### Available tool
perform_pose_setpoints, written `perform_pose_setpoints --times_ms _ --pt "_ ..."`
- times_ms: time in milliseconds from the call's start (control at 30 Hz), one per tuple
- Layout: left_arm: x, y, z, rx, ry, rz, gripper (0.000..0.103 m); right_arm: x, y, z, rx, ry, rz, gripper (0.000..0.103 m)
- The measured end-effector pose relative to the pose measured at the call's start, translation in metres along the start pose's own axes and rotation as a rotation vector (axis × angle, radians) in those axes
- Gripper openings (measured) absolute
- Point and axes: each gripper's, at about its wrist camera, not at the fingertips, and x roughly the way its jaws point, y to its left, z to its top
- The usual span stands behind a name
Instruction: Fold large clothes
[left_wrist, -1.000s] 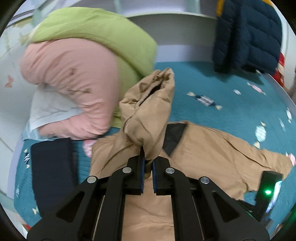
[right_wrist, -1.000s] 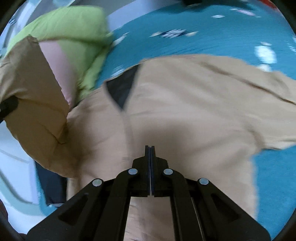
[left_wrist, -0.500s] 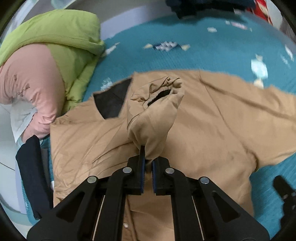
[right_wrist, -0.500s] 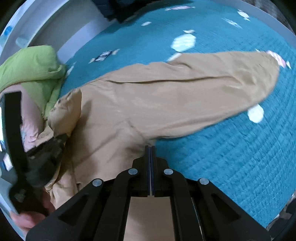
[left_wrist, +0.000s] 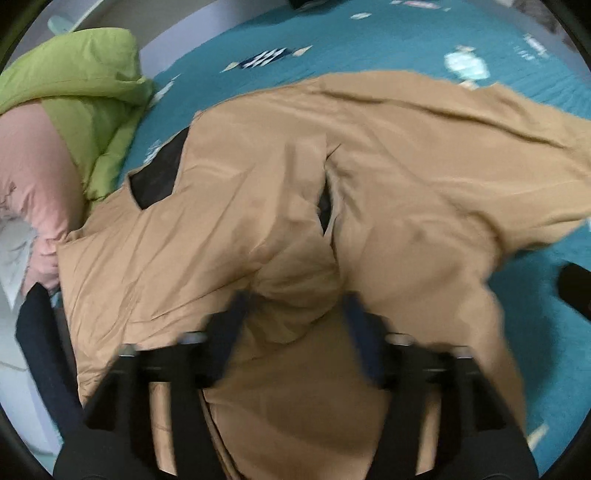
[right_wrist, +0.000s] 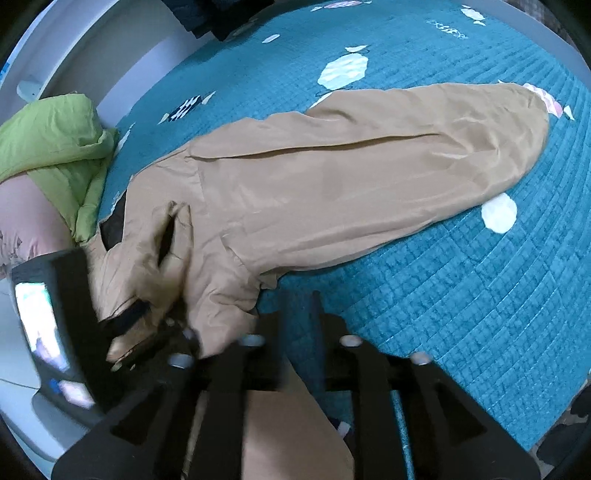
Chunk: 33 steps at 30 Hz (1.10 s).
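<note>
A tan jacket lies spread on the teal bedspread, its dark collar lining toward the pillows. One sleeve is laid across the body, its bunched cuff resting between the fingers of my left gripper. Those jaws are opening and the pads stand clear of the cloth. The other sleeve stretches out flat to the right. My right gripper hovers at the jacket's edge, jaws opening, with only bedspread between its fingers. The left gripper's body shows at the left of the right wrist view.
Green and pink bedding is piled at the left, against the jacket's shoulder. A dark navy garment lies at the bed's left edge. Dark clothes sit at the far end of the bed.
The left gripper came down with the raised sleeve, laid it on the jacket's body and spread its jaws off it. The right gripper swung toward the outstretched sleeve, and its shut jaws have parted.
</note>
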Motion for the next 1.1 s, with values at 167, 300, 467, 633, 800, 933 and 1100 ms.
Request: perform_pose_setpoints --times_ms 167,300,467,633,800,933,1100 --pt "-0.042 0.021 -0.002 0.005 -0.054 -0.130 0.064 -0.008 0.018 0.009 -0.031 -0.046 0.004 0.059" --pt "-0.063 0.069 -0.011 -0.088 -0.068 -0.195 0.064 -0.010 0.049 0.018 -0.112 -0.069 0.043 0.059" --pt "-0.051 0.148 -0.032 -0.251 -0.009 -0.132 0.064 0.010 0.094 0.019 -0.218 -0.030 0.080 0.059" --pt "-0.018 0.223 -0.064 -0.427 0.096 -0.042 0.064 0.043 0.129 0.012 -0.288 0.036 0.075 0.058" --pt "0.016 0.275 -0.095 -0.588 0.193 -0.056 0.063 0.080 0.146 0.005 -0.301 0.118 0.079 0.045" --pt "0.047 0.289 -0.110 -0.639 0.245 -0.122 0.039 0.105 0.146 -0.001 -0.275 0.171 0.042 0.037" --pt "0.054 0.299 -0.117 -0.694 0.224 -0.139 0.014 0.102 0.148 -0.004 -0.223 0.135 0.102 0.013"
